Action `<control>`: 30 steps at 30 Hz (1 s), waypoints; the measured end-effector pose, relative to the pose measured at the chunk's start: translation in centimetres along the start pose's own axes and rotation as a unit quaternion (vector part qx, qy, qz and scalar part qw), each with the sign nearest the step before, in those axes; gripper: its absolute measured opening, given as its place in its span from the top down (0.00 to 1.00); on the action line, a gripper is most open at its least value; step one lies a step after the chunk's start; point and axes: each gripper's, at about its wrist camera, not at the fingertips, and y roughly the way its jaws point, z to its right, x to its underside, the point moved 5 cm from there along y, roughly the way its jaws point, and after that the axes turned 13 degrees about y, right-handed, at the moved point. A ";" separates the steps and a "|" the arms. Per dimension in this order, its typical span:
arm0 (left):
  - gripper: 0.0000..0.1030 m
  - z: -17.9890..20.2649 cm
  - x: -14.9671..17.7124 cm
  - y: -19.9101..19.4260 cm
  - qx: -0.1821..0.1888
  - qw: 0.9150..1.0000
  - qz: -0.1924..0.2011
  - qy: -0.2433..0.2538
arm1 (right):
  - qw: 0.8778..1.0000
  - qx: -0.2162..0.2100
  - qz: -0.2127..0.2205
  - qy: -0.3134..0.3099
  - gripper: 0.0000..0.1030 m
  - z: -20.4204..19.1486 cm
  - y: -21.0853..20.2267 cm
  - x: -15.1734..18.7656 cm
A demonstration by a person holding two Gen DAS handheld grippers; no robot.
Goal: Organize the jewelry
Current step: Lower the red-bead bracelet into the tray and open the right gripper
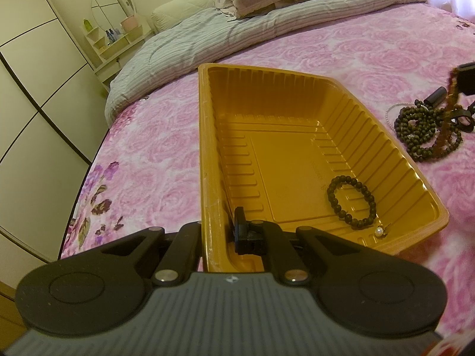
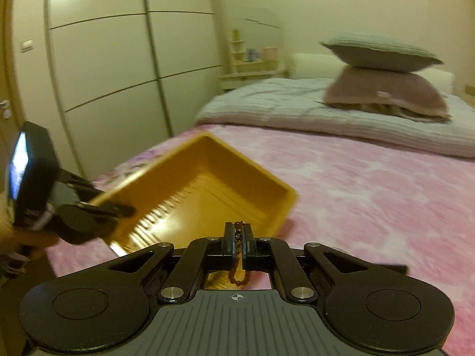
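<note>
My left jaws [image 1: 225, 231] clamp the near-left wall of the orange tray [image 1: 341, 112] on the bed [image 1: 148, 154]. Done so far: one dark bead bracelet [image 1: 351, 203] and one pearl earring [image 1: 379, 231] lie at the tray's five o'clock. At three o'clock a tangle of bead strands [image 1: 424, 130] waits, uncountable. My right jaws [image 2: 238, 241] pinch one amber chain [image 2: 239, 277], not yet dropped in.

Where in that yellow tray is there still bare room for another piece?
Most of the yellow tray floor is bare: the far end and the middle. Only the near right corner is taken, by the dark bead bracelet and a pearl piece. Outside, the bedspread right of the tray is crowded by a bead pile.
</note>
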 end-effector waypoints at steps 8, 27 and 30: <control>0.96 0.0 0.0 0.0 0.000 1.000 0.001 0.000 | 0.999 -0.023 -0.040 -0.024 0.96 -2.3 3.5 1.5; 0.96 0.1 -0.1 0.0 0.001 1.000 0.001 -0.001 | 0.997 0.066 -0.049 0.002 0.54 3.4 2.5 5.0; 0.96 0.1 -0.2 -0.1 0.001 1.000 0.002 0.000 | 0.991 0.126 -0.052 0.013 0.54 7.0 1.0 6.3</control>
